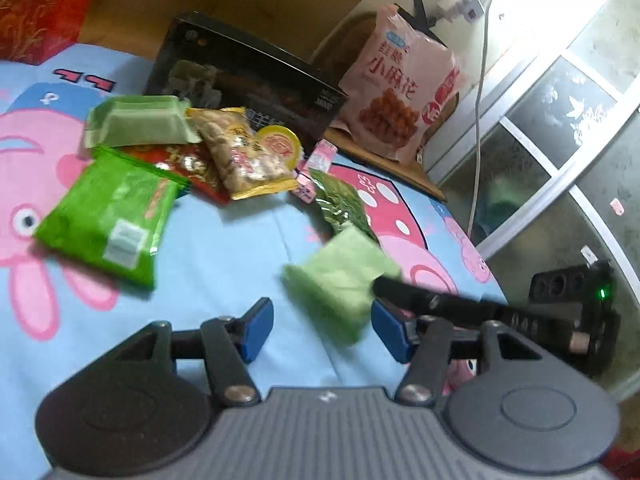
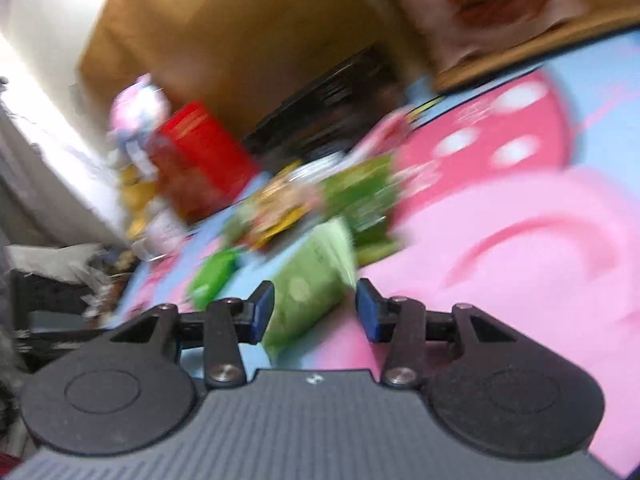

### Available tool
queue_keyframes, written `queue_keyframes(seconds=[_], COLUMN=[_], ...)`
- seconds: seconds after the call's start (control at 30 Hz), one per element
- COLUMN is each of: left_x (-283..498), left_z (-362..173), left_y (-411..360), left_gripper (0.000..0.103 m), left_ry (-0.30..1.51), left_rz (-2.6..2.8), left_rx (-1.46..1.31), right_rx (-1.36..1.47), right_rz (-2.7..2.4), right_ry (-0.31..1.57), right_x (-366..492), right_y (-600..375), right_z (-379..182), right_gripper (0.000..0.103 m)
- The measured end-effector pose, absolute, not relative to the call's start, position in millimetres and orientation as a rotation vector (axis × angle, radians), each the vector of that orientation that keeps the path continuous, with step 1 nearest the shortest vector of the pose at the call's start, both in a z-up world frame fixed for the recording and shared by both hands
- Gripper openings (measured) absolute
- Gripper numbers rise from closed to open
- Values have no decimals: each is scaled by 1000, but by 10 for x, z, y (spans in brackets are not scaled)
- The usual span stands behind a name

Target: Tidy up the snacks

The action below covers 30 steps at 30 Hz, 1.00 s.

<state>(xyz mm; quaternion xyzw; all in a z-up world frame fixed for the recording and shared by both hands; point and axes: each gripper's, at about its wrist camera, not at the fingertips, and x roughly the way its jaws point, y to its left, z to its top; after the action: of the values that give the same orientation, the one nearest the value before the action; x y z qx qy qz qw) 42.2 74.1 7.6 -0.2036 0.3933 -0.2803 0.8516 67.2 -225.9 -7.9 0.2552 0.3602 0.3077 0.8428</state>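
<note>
A pile of snacks lies on a blue cartoon-print bedsheet (image 1: 224, 248): a bright green packet (image 1: 108, 216), a pale green tray pack (image 1: 140, 122), a yellow nut bag (image 1: 240, 152), a red packet (image 1: 192, 168), a dark green packet (image 1: 340, 204). A pale green packet (image 1: 340, 280) sits between the right gripper's pads; it also shows in the right wrist view (image 2: 308, 288). My right gripper (image 2: 316, 312) is open around it, with gaps on both sides. My left gripper (image 1: 322, 330) is open and empty, just in front of the same packet.
A black box (image 1: 248, 76) stands behind the pile. A large pink snack bag (image 1: 404, 84) leans at the back on a wooden board. A red box (image 2: 200, 156) stands at the bed's far side. A white cable and a glass-panel door are at right.
</note>
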Motion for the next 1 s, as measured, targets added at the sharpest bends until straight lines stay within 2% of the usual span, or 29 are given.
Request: queue_keyframes(seconds=[0.13, 0.3, 0.37, 0.43, 0.7, 1.0], left_x=[303, 216, 222, 253, 417, 381], left_z=[94, 34, 42, 60, -11, -34], left_y=[911, 1076, 1044, 980, 793, 758], left_gripper=[55, 55, 55, 57, 59, 59], left_ry=[783, 779, 777, 777, 786, 733], left_rz=[-529, -515, -535, -551, -583, -594], left_rx=[-439, -490, -493, -489, -491, -464], right_rx=[411, 395, 315, 217, -18, -98], right_rz=[727, 719, 692, 663, 629, 689], right_ry=[734, 711, 682, 656, 606, 597], right_x=[580, 545, 461, 379, 304, 453], right_y=[-1835, -1895, -1929, -1939, -1884, -1545], right_z=[7, 13, 26, 34, -44, -60], right_gripper=[53, 55, 57, 64, 71, 72])
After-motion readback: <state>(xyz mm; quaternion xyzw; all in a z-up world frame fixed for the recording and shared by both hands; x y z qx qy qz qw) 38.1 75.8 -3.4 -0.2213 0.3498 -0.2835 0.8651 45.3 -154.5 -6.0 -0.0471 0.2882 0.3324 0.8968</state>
